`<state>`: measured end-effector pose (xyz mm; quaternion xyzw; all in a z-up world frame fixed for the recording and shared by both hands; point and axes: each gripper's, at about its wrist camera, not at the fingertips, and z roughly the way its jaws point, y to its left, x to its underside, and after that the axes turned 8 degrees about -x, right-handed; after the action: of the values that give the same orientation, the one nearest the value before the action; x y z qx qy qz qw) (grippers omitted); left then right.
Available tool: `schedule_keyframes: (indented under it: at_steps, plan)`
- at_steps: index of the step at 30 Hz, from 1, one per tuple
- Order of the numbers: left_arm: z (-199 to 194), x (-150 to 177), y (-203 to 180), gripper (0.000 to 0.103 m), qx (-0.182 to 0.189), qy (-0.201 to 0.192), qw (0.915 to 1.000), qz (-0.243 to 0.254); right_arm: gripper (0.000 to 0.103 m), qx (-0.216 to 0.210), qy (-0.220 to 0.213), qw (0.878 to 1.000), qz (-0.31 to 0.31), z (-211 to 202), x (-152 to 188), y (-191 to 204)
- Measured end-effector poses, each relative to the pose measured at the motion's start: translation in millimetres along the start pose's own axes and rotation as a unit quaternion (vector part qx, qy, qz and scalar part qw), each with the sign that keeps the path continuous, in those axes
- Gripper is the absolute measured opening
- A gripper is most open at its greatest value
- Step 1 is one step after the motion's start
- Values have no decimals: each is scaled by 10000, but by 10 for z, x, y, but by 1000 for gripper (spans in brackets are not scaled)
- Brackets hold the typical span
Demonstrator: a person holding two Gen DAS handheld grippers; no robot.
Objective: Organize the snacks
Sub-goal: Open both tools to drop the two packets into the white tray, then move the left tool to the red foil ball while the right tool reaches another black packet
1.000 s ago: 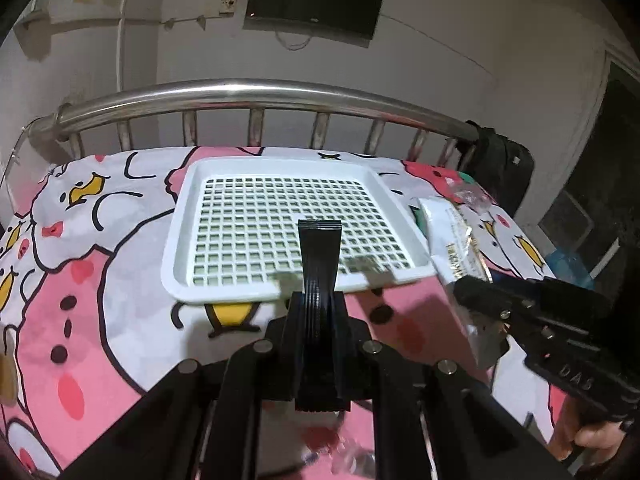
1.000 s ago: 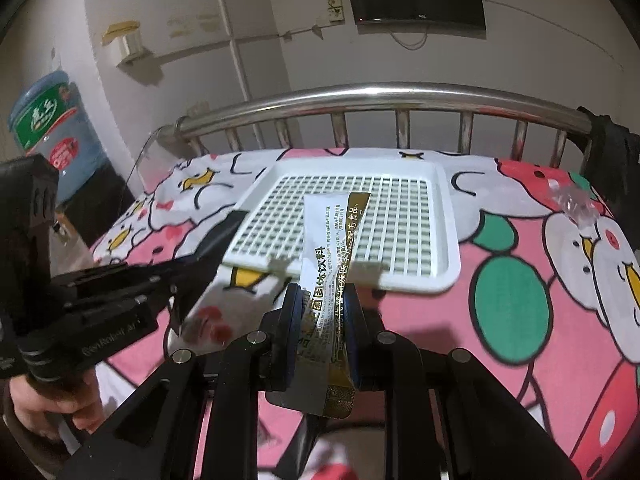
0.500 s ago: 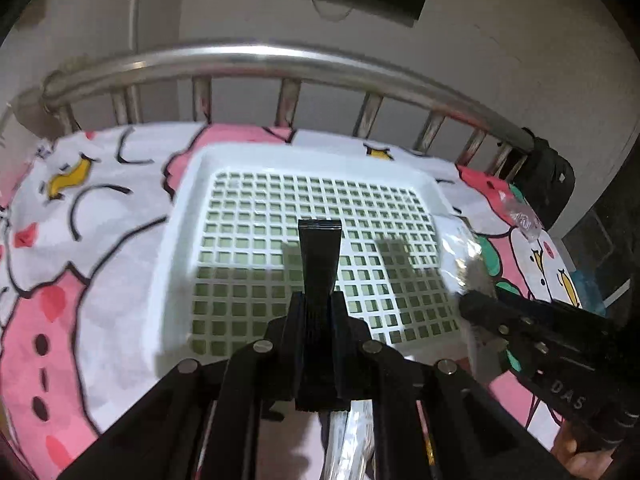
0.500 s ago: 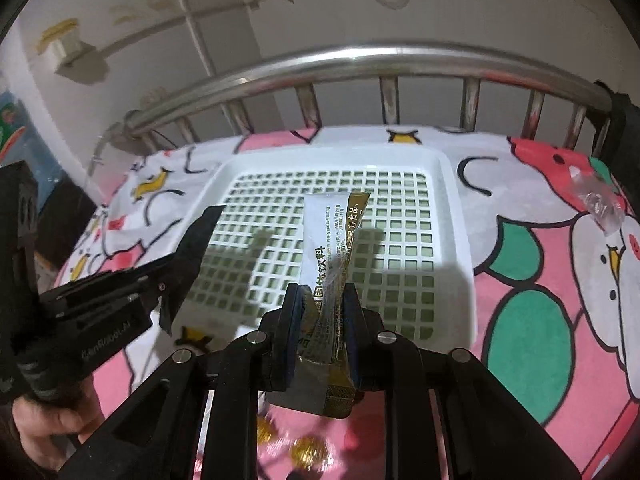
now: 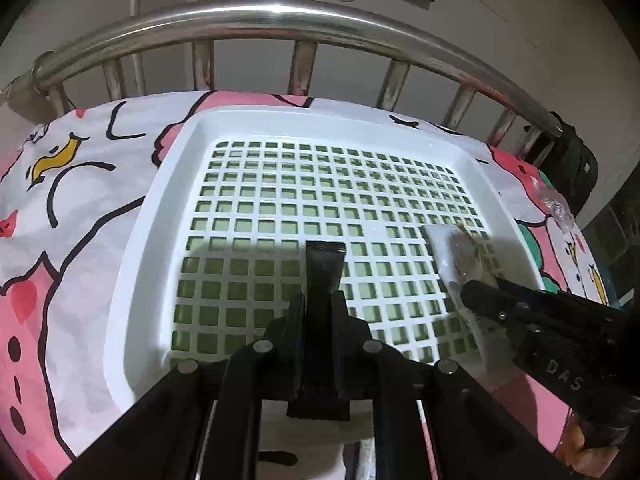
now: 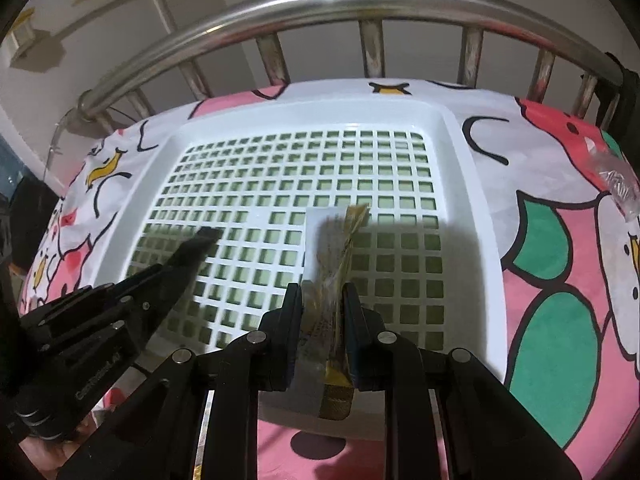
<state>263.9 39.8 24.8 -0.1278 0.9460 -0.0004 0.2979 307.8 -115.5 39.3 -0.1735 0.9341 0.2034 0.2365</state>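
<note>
A white lattice tray (image 5: 152, 216) (image 6: 472, 184) lies on the patterned bedsheet. My right gripper (image 6: 322, 296) is shut on a white and gold snack sachet (image 6: 334, 240) and holds it over the tray's near right part; the sachet also shows in the left wrist view (image 5: 460, 256) with the right gripper (image 5: 472, 292) behind it. My left gripper (image 5: 325, 248) is shut with its fingers pressed together, empty, over the tray's near middle; it shows at the left in the right wrist view (image 6: 208, 236).
A steel bed rail (image 5: 280, 16) (image 6: 360, 0) runs behind the tray. A clear crumpled wrapper (image 5: 558, 210) (image 6: 618, 178) lies on the sheet to the right. A black bag (image 5: 576, 168) hangs at the rail's right end.
Both grippers have moved forward over the tray. The sachet, first held in front of the tray's near edge, now hangs over its lattice floor.
</note>
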Motion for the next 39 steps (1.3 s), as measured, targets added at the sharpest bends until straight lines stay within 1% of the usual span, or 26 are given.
schedule_keyframes:
  at_steps: [1, 2, 3, 4, 5, 6, 7, 8, 9, 10, 13, 16, 18, 21, 24, 26, 28, 32, 34, 36, 39]
  plan:
    - [-9, -9, 11, 18, 29, -43, 10000, -55, 23, -53, -9, 10000, 54, -11, -2, -18]
    - [-26, -17, 26, 25, 38, -31, 9999, -113, 33, -92, -13, 9999, 132, -26, -8, -34]
    - [-58, -27, 41, 31, 39, -40, 9999, -163, 39, -119, -72, 9996, 243, -82, -8, -55]
    - [-120, -34, 54, 50, 38, -99, 9997, -197, 42, -135, -175, 9994, 284, -153, -5, -64]
    - [-201, -40, 71, 69, 44, -220, 9995, -234, 53, -129, -282, 9991, 295, -227, -1, -69]
    - [-299, -44, 95, 75, 59, -372, 9989, -284, 69, -79, -464, 9984, 310, -356, 15, -69]
    - [-406, -49, 118, 84, 98, -517, 9981, -333, 76, -49, -643, 9975, 302, -461, 31, -58]
    - [-517, -52, 138, 88, 162, -632, 9972, -379, 83, -40, -849, 9961, 253, -587, 57, -36]
    - [-618, -54, 164, 89, 231, -726, 9963, -408, 84, -72, -1030, 9946, 135, -746, 94, 2]
    - [-733, -44, 180, 90, 301, -843, 9952, -408, 84, -121, -1123, 9936, 53, -867, 131, 34]
    - [-1095, 48, 231, 98, 364, -1214, 9910, -433, 86, -294, -1464, 9887, -101, -1238, 290, 138]
    - [-1400, 184, 311, 99, 528, -1431, 9873, -448, 89, -539, -1722, 9830, -349, -1547, 495, 281]
    - [-1575, 290, 352, 100, 504, -1563, 9854, -446, 90, -634, -1863, 9794, -448, -1703, 605, 394]
    - [-1834, 450, 417, 100, 767, -1724, 9810, -453, 90, -863, -2025, 9742, -497, -1910, 789, 531]
    - [-2069, 604, 447, 102, 732, -1932, 9777, -362, 91, -1007, -2150, 9700, -514, -2069, 970, 616]
    - [-2135, 728, 447, 103, 737, -2076, 9753, -178, 91, -1030, -2209, 9680, -601, -2138, 1094, 664]
    - [-2112, 852, 444, 103, 535, -2009, 9781, -114, 92, -936, -2256, 9673, -683, -2176, 1236, 702]
    - [-2028, 1099, 482, 103, 578, -1802, 9819, -98, 92, -711, -2268, 9684, -750, -2148, 1457, 729]
    - [-2004, 1211, 488, 103, 486, -1749, 9834, -82, 92, -606, -2147, 9722, -716, -2073, 1536, 724]
    - [-1963, 1316, 480, 103, 505, -1645, 9851, -23, 92, -623, -2032, 9749, -665, -2029, 1602, 696]
    - [-1866, 1440, 449, 103, 517, -1512, 9872, 27, 92, -519, -1918, 9779, -644, -1933, 1702, 670]
